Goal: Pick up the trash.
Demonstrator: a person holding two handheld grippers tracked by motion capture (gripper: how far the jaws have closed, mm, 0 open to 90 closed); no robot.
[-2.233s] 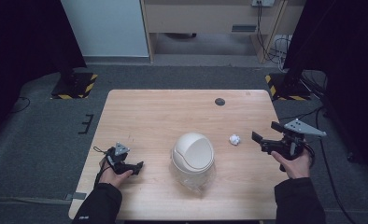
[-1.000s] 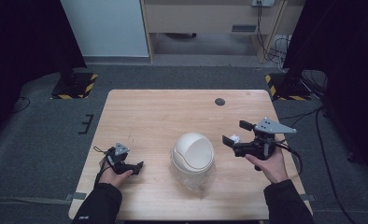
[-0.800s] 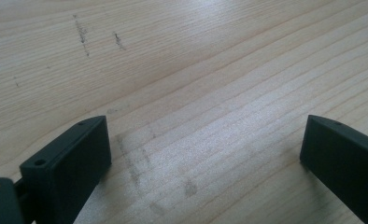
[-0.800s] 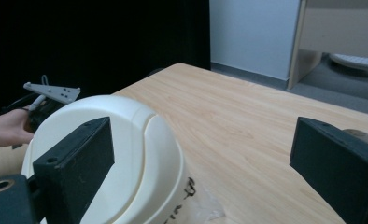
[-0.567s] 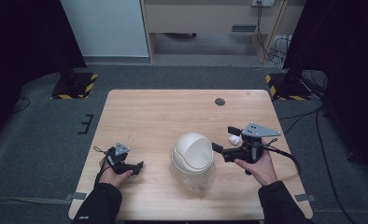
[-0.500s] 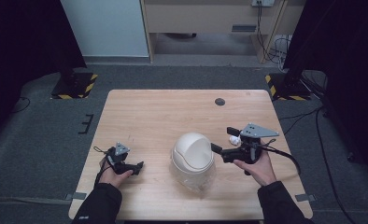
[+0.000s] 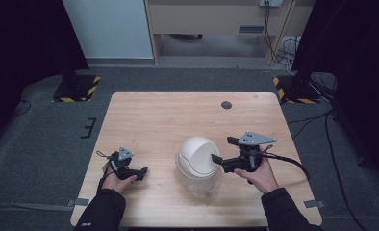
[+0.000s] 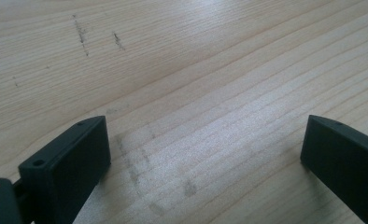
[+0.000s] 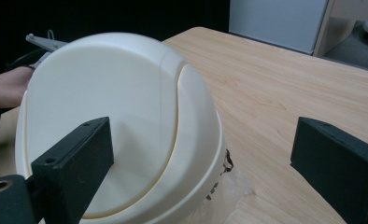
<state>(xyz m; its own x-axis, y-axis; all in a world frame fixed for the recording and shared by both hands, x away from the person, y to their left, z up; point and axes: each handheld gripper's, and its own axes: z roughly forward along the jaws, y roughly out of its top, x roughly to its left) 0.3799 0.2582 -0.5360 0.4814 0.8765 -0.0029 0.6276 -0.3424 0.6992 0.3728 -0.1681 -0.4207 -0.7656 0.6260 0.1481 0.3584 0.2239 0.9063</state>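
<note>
A small cream bin with a domed swing lid (image 7: 197, 156) stands on the wooden table (image 7: 168, 120), near the front middle, with a clear plastic liner (image 7: 204, 188) bulging under it. My right gripper (image 7: 223, 149) is open just right of the bin, jaws pointing left at the dome. In the right gripper view the lid (image 9: 116, 121) looms close. One jaw sits in front of it and the other over bare wood, gripper (image 9: 205, 163) empty. My left gripper (image 7: 138, 172) rests low at the front left, open over bare wood (image 8: 203, 140).
A small dark round spot (image 7: 226, 105) lies at the table's far right. Grey carpet surrounds the table, with a light cabinet (image 7: 106, 24) and a desk behind. My left hand (image 9: 4, 88) shows beyond the bin in the right gripper view.
My right gripper has moved left from near the table's right edge to just beside the bin's dome. The left gripper has stayed put.
</note>
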